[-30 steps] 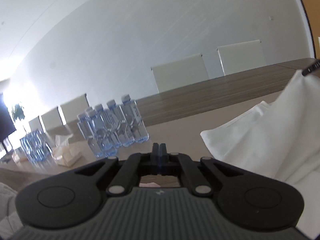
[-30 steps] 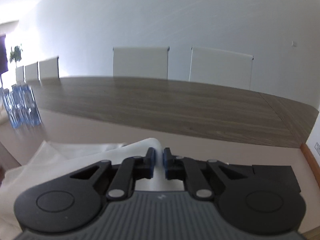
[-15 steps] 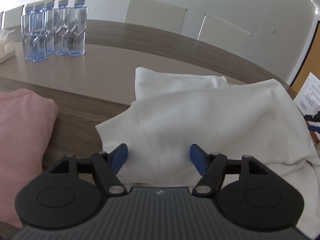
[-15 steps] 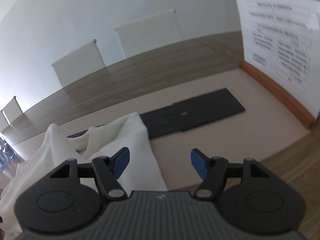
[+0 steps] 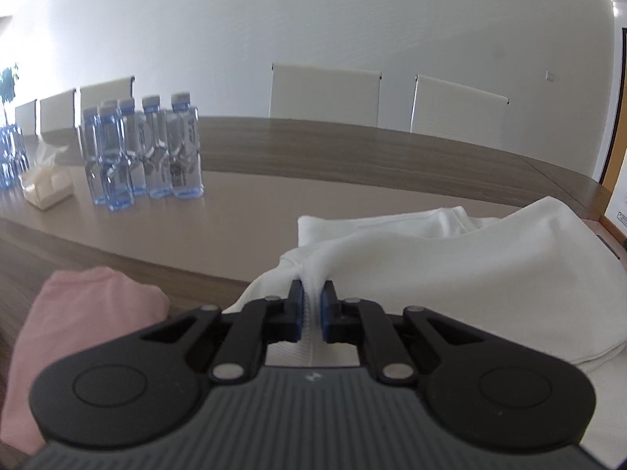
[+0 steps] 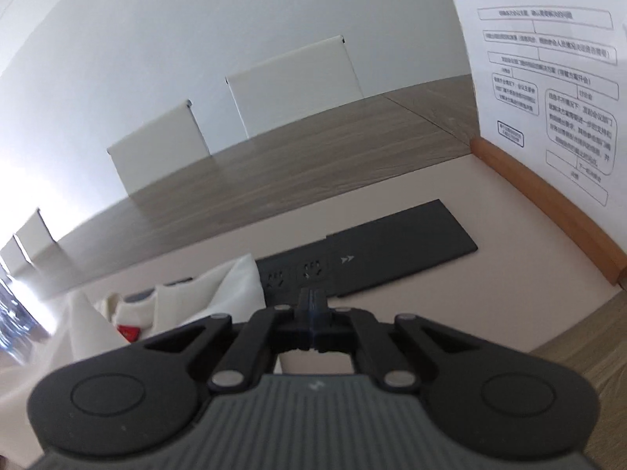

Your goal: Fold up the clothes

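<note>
**Left gripper pinches the white garment**

The left gripper [image 5: 311, 307] is clenched on a fold of the white garment [image 5: 470, 270], which lies on the table [image 5: 235, 227] right of the pink cloth [image 5: 78, 321]. The right gripper [image 6: 312, 315] is closed on nothing, beside the garment.

Long brown table [image 5: 352, 149] in a room with a white wall [image 5: 313, 19]. On the table, far left: a bunch of water bottles [image 5: 145, 152] standing close together. Just left of the bottles: a tissue box [image 5: 47, 188]. Behind the table: white chairs [image 5: 325, 94] in a row. On the table's pale middle strip: a flat black socket panel [image 6: 372, 250]. Right of the panel: a printed paper sheet [image 6: 548, 90] standing in a wooden holder [image 6: 548, 203].
</note>
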### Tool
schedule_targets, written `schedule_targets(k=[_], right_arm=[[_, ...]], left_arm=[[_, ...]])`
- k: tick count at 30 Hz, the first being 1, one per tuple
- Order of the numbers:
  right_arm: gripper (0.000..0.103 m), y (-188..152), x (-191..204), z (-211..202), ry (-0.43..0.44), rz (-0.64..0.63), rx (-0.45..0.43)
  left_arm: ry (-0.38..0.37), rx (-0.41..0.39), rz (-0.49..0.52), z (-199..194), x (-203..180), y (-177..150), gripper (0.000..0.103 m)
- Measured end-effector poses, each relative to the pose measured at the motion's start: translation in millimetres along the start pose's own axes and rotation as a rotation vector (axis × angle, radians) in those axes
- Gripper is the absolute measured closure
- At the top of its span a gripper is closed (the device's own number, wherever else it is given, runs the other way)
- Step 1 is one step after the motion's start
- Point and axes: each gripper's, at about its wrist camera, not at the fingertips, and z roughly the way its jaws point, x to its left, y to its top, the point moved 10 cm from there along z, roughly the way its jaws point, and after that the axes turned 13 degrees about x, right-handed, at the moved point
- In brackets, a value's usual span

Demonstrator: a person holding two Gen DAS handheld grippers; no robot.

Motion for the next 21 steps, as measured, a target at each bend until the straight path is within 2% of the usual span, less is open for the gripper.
schedule_targets(k=[1,2,3,4,5,7,9,10,11,12,13,15,18,21], right_arm=[[0.099,-1,3,0,0.042,-0.015,0.032],[0.085,-2,7,2,0.071,-0.039,0.061],[0.070,-5,13,7,0.064,-0.071,0.081],[0.040,-8,21,13,0.042,-0.105,0.096],[0.029,-13,30,18,0.040,-0.137,0.110],[0.030,-20,52,33,0.067,-0.177,0.139],[0.030,-24,72,50,0.043,-0.200,0.158],[0.039,-27,77,58,-0.006,-0.224,0.164],[0.086,-30,82,67,-0.068,-0.253,0.168],[0.099,-35,84,74,-0.119,-0.270,0.179],[0.103,-33,82,75,-0.145,-0.265,0.154],[0.103,-21,75,62,-0.172,-0.242,0.060],[0.103,4,54,36,-0.126,-0.173,-0.013],[0.103,3,34,42,-0.177,-0.185,0.042]], left_arm=[[0.024,-0.020,0.015,-4,3,3,0.095],[0.033,-0.007,0.018,3,4,5,0.095],[0.036,0.015,0.011,10,7,2,0.095],[0.038,0.037,0.004,17,9,0,0.095],[0.038,0.055,-0.008,23,12,-3,0.095],[0.044,0.080,-0.020,33,15,-9,0.095],[0.055,0.088,-0.016,37,14,-12,0.095],[0.061,0.089,-0.012,38,13,-13,0.095],[0.069,0.087,-0.004,39,11,-14,0.095],[0.078,0.080,0.007,36,9,-13,0.095],[0.088,0.073,0.019,33,8,-13,0.095],[0.086,0.051,0.037,27,3,-10,0.095],[0.064,0.017,0.060,19,-4,-4,0.094],[0.044,0.002,0.109,26,-26,-5,0.094]])
